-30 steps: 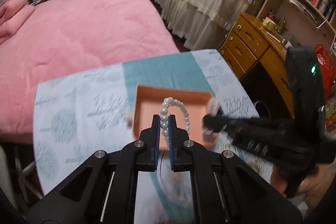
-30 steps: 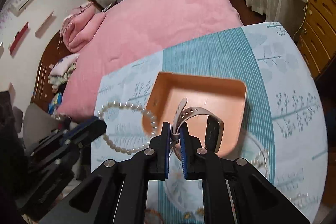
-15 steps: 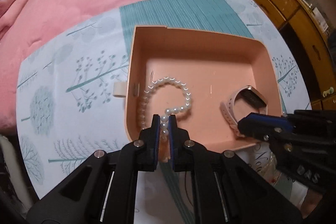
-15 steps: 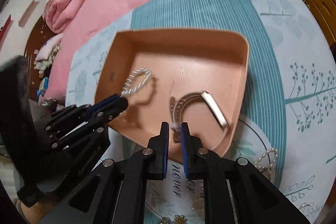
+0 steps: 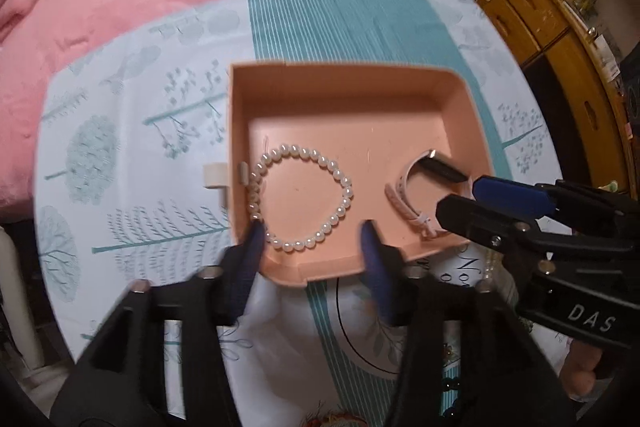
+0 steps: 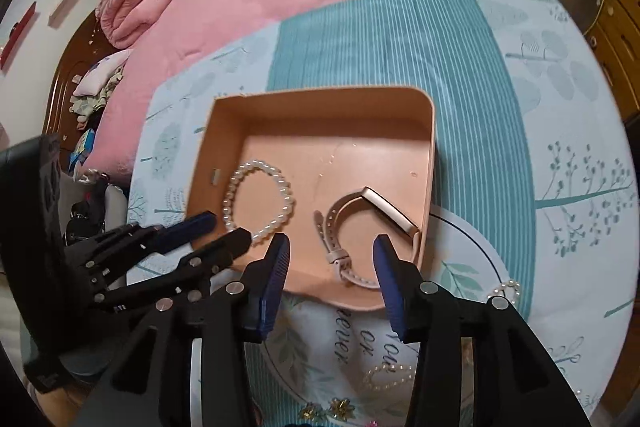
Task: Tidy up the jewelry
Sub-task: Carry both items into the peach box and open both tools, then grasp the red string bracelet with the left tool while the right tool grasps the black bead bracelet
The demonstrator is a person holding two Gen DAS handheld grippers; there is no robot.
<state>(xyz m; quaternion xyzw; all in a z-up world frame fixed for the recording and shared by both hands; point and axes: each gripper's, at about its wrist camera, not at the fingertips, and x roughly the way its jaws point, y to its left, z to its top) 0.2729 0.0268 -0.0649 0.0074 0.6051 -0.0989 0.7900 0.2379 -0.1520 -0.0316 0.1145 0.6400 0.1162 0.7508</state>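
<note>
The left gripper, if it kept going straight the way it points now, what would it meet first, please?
Most likely the pearl bracelet lying in the pink tray. The left gripper is open right over its near edge, though depth is hard to judge.

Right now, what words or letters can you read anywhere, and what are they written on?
"DAS": white letters on the black body of the right tool.
"never", "ox", "You": script on the tablecloth, inside its circle design below the pink box; only partly visible, so the readings are uncertain.
Nothing readable on the watch or pearl bracelet.
</note>
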